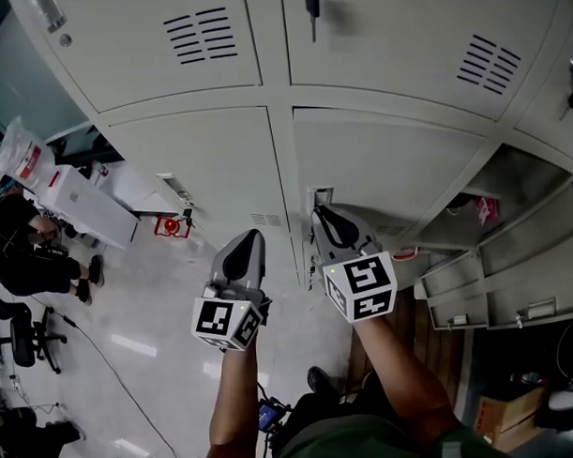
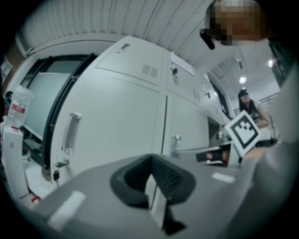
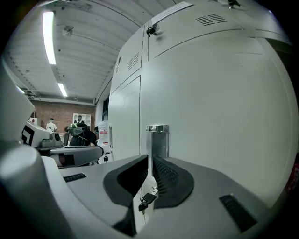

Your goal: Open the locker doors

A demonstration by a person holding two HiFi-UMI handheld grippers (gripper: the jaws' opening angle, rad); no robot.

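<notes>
grey lockers from above. lower-right locker door (image 1: pixel 531 252) already open, rest shut, so most of the job left. right claw (image 3: pixel 149 161) clenched, empty, just by middle door's handle (image 3: pixel 157 139). left claw (image 2: pixel 150 159) clenched, empty, near left door (image 1: pixel 200 170).

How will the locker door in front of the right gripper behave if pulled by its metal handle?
The door looks like painted sheet metal, so it is probably rigid and swings lightly. Its handle is polished, so a grip may slip.
</notes>
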